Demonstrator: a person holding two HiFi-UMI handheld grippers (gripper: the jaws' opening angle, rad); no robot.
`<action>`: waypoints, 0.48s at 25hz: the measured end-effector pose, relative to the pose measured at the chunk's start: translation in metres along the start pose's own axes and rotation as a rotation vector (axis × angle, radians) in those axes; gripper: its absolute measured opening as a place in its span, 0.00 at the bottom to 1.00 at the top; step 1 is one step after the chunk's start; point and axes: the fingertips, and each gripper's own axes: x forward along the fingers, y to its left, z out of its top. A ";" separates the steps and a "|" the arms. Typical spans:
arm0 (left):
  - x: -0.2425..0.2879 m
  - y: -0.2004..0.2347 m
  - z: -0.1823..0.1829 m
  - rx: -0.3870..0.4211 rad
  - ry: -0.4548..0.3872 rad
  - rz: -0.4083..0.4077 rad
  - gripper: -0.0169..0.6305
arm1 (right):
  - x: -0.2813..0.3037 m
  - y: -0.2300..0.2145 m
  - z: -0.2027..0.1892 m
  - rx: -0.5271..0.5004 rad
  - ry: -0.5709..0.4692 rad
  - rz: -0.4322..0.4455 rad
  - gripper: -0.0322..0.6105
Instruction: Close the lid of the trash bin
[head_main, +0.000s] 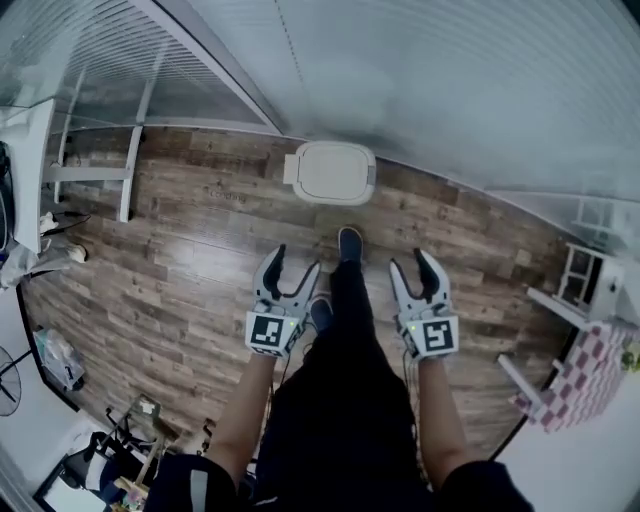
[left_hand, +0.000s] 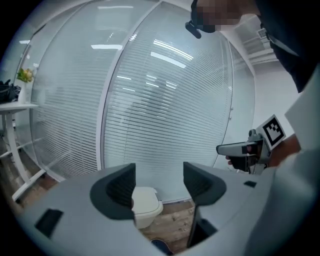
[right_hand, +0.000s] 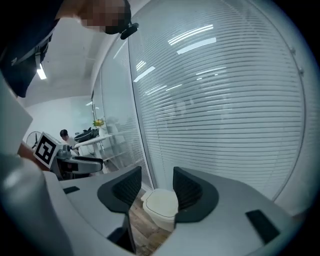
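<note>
Low in the left gripper view, the left side of the cream plastic trash bin (left_hand: 148, 204) is hidden behind a jaw of the grey left gripper (left_hand: 159, 173). In the head view, the right edge cuts off the pink-and-white checked cloth (head_main: 588, 375), and the upper-left edge cuts off the white table (head_main: 30, 180).

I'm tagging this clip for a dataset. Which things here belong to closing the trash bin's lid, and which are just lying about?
Part of the job:
- trash bin, with its lid down
- left gripper, open and empty
- right gripper, open and empty

Just lying about:
- white desk frame
- white rack
- checked cloth
- plastic bag on the floor
</note>
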 end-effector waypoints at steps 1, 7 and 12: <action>-0.014 0.000 0.004 0.004 -0.003 0.012 0.45 | -0.009 0.003 0.002 -0.005 0.002 -0.005 0.34; -0.087 -0.009 0.031 0.028 -0.070 0.024 0.45 | -0.049 0.015 0.013 -0.055 -0.014 -0.033 0.35; -0.134 -0.008 0.049 0.022 -0.126 0.062 0.45 | -0.067 0.028 0.029 -0.060 -0.055 -0.064 0.35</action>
